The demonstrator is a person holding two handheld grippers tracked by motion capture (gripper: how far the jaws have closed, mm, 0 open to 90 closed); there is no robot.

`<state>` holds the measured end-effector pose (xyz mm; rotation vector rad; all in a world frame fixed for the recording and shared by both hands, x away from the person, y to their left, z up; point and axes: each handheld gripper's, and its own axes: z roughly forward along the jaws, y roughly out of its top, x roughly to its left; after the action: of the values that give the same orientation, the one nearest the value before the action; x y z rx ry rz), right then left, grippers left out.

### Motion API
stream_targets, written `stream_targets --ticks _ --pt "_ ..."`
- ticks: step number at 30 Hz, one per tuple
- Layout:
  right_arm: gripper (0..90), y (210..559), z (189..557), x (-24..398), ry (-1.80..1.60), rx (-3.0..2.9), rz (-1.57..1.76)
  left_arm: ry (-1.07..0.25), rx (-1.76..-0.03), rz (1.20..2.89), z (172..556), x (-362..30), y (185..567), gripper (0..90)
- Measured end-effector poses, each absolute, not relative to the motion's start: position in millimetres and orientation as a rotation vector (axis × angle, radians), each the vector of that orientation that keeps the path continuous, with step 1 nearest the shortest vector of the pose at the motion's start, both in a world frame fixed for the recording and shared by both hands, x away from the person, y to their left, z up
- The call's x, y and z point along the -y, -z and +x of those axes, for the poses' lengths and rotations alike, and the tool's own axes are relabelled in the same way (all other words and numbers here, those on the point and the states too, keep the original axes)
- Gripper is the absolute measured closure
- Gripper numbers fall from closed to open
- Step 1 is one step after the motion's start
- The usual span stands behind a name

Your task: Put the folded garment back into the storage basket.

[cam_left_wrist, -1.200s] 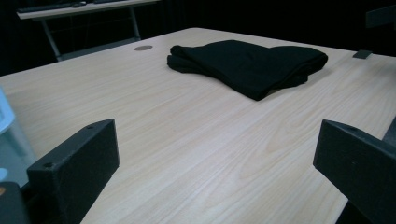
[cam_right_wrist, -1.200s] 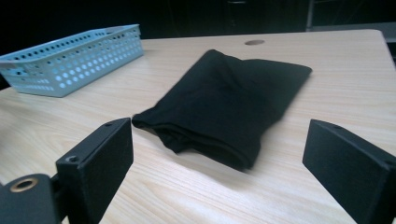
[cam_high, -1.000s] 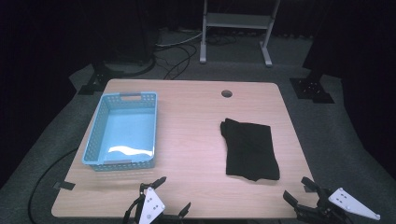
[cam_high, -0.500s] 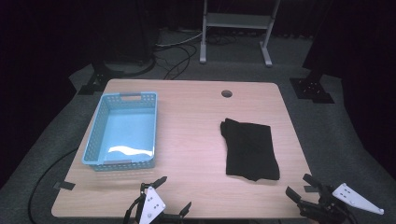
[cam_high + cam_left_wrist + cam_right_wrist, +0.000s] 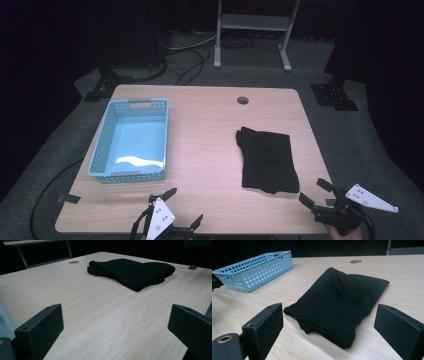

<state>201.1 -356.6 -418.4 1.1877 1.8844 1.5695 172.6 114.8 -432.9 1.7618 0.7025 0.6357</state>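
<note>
The right gripper (image 5: 314,192) has its jaws wide apart, just before the near corner of the folded black cloth (image 5: 268,159). The left gripper (image 5: 184,207) is also wide open, over bare table (image 5: 210,130). A shallow pinch may take only the top layer, so the fold would open. The cloth lies flat, well apart from the blue basket (image 5: 131,140).
</note>
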Motion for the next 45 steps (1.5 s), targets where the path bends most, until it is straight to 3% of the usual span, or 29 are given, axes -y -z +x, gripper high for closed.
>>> stream_targets --ticks 45 --pt "8.7 379 271 326 -1.439 -2.074 1.164 -0.628 -0.702 1.757 171 -116 432 0.0"
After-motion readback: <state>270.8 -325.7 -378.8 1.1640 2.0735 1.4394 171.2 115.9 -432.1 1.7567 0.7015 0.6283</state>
